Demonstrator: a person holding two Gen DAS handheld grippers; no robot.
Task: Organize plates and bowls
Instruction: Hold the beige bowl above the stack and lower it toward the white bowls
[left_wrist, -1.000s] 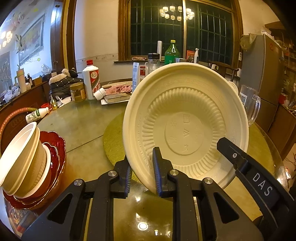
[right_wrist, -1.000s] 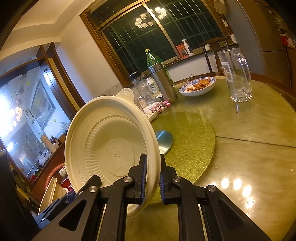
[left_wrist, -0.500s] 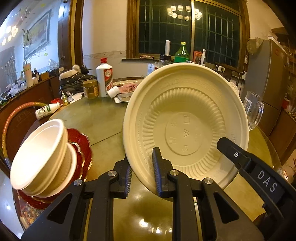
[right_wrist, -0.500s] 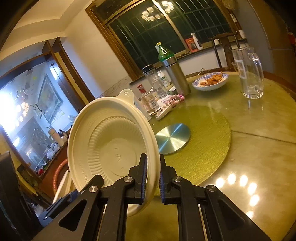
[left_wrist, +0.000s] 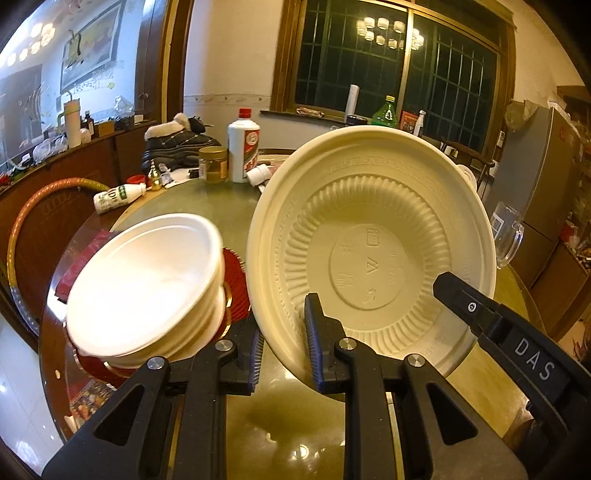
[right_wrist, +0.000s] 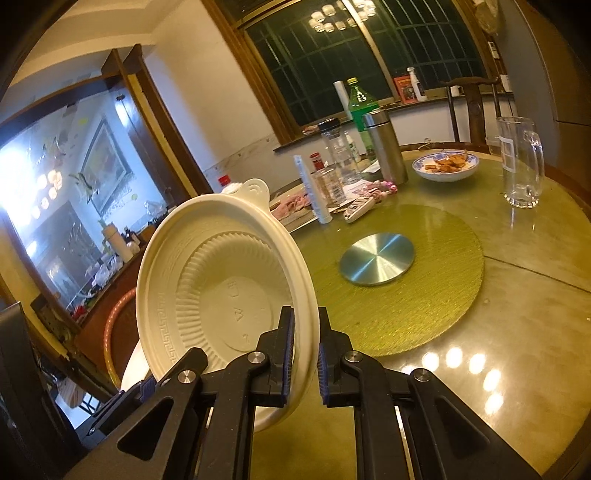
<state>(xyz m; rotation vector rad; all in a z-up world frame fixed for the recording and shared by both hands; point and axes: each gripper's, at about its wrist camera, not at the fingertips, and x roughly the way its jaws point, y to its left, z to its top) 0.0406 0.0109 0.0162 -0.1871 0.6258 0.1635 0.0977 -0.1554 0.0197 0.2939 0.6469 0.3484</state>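
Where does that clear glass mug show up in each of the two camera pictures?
Left wrist view: the glass mug peeks out at the right edge, behind the cream plate.
Right wrist view: the mug stands in full at upper right on the table.
Shared landmark: the green bottle by the window.

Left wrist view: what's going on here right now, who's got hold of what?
Both tongs are clamped on the rim of one cream disposable plate, held tilted on edge above the round table. The left tongs grip its lower edge, and the right tongs pinch the rim from the other side. Just left of the plate, a stack of white bowls sits on a red plate near the table edge. The cream plate has not been set down.
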